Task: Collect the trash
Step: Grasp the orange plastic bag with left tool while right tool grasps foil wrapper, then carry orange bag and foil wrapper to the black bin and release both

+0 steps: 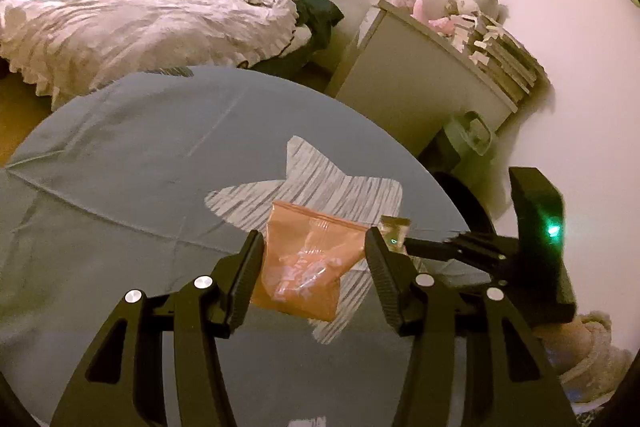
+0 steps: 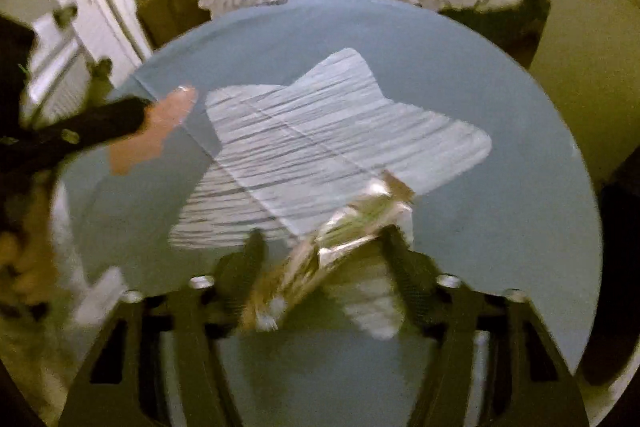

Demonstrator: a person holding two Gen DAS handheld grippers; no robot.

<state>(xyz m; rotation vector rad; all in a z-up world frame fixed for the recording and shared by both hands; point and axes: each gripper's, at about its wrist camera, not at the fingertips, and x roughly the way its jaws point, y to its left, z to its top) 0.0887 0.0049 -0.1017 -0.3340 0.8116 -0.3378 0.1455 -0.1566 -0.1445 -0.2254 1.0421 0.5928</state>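
An orange zip bag with small white bits inside lies on the round grey table, on a striped star print. My left gripper is open, its fingers on either side of the bag just above it. The bag also shows in the right wrist view, beside the left gripper's dark finger. A crumpled silver foil wrapper lies between the open fingers of my right gripper; this view is blurred, and contact cannot be judged. The right gripper shows in the left wrist view beside a small wrapper scrap.
A bed with white rumpled bedding stands behind the table. A grey cabinet with soft toys and stacked papers stands at the right wall, a clear container below it. A plush toy lies on the floor at right. A white door shows left.
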